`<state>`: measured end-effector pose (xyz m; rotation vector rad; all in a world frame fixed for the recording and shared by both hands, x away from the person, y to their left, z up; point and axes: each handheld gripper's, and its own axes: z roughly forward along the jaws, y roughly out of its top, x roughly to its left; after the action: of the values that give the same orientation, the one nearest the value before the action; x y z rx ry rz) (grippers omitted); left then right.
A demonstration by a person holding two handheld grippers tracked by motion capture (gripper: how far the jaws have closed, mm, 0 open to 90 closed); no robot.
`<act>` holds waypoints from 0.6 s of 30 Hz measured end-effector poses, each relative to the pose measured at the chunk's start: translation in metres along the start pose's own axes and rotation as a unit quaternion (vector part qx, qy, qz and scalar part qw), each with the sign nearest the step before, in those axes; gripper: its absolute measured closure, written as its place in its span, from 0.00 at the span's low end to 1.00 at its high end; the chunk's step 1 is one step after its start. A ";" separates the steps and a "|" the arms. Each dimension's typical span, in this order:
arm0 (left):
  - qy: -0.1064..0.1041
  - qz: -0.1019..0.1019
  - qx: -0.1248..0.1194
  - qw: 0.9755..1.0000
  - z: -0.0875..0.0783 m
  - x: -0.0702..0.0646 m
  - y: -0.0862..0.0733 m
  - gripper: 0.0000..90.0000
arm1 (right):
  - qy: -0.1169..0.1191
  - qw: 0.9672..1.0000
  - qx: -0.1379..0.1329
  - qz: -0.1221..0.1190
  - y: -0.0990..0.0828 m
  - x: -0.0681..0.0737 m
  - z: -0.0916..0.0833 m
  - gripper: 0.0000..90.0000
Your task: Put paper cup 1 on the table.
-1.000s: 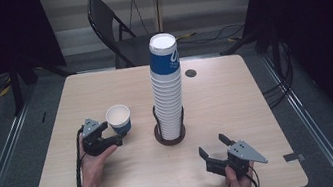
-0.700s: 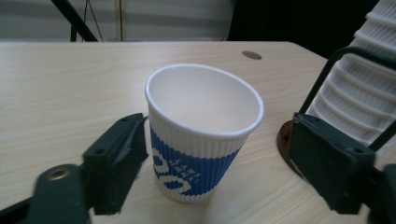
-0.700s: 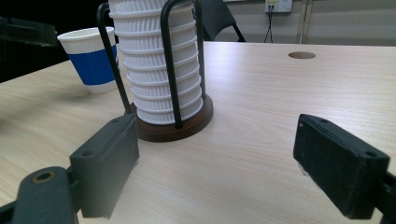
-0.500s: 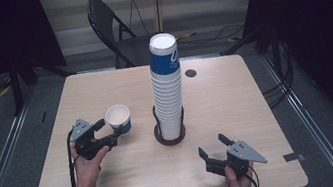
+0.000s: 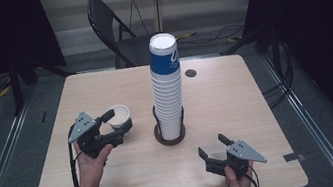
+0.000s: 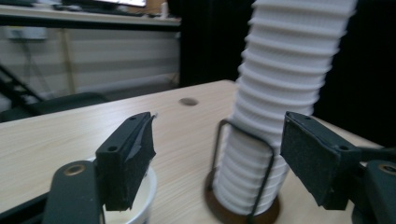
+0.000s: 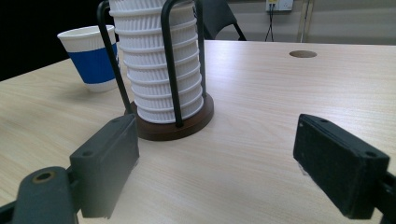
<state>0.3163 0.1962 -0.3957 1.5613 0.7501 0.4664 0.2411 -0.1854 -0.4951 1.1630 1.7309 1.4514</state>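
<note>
A single paper cup (image 5: 118,112) with a blue band (image 7: 88,58) stands upright on the table (image 5: 235,92), left of a tall stack of white cups (image 5: 167,88) in a wire holder on a round brown base (image 7: 173,126). My left gripper (image 5: 117,121) hovers at the cup with its jaws apart. From above, its fingertips frame the rim. In the left gripper view the cup (image 6: 140,205) lies low beneath the left pad, with nothing between the jaws (image 6: 224,158). My right gripper (image 5: 212,146) rests open near the front right, pointing at the stack (image 7: 159,60).
A small round hole (image 5: 190,73) marks the tabletop behind the stack. A black folding chair (image 5: 111,26) stands beyond the far edge. The holder's wire loops (image 6: 243,163) rise around the lower cups.
The left gripper has risen and shifted slightly beside the cup. The cup, the stack and the right gripper have stayed where they were.
</note>
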 end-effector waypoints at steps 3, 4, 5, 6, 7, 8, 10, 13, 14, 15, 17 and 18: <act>-0.002 0.017 0.001 1.000 0.001 -0.012 0.009 0.27 | 0.000 1.000 -0.001 -0.001 0.000 0.000 0.000 0.15; -0.001 0.020 -0.004 1.000 0.001 -0.013 0.011 0.27 | -0.001 1.000 -0.002 -0.001 0.000 0.000 -0.001 0.15; 0.003 0.021 -0.002 1.000 0.002 -0.015 0.014 0.28 | -0.001 1.000 -0.003 -0.001 0.000 0.000 -0.001 0.15; 0.003 0.021 -0.002 1.000 0.002 -0.015 0.014 0.29 | -0.002 1.000 -0.004 -0.002 0.000 0.000 -0.001 0.15; -0.002 0.018 0.011 1.000 0.004 -0.017 0.019 0.29 | -0.002 1.000 -0.006 -0.001 -0.001 0.000 -0.001 0.15; -0.011 0.017 0.014 1.000 0.006 -0.017 0.021 0.27 | -0.002 1.000 -0.006 -0.001 -0.001 0.000 -0.001 0.15; -0.015 0.028 0.017 0.999 0.007 -0.020 0.026 0.25 | -0.002 1.000 -0.005 -0.001 -0.001 0.000 -0.001 0.15; -0.034 0.021 0.011 0.999 0.010 -0.022 0.034 0.20 | -0.004 1.000 -0.006 -0.002 -0.001 0.001 -0.002 0.15; -0.038 0.025 0.012 0.999 0.012 -0.023 0.037 0.19 | -0.004 1.000 -0.006 -0.002 -0.001 0.001 -0.002 0.15; -0.047 0.029 0.013 0.998 0.013 -0.024 0.040 0.17 | -0.004 1.000 -0.007 -0.002 -0.001 0.001 -0.002 0.15; -0.057 0.028 0.013 0.998 0.015 -0.025 0.046 0.21 | -0.005 1.000 -0.010 -0.003 -0.001 0.001 -0.002 0.15; -0.053 0.025 0.005 0.998 0.015 -0.025 0.049 0.21 | -0.006 1.000 -0.010 -0.003 -0.001 0.001 -0.002 0.15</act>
<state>0.3183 0.1670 -0.3468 1.6038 0.6349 0.4132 0.2384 -0.1855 -0.4954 1.1534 1.7069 1.4511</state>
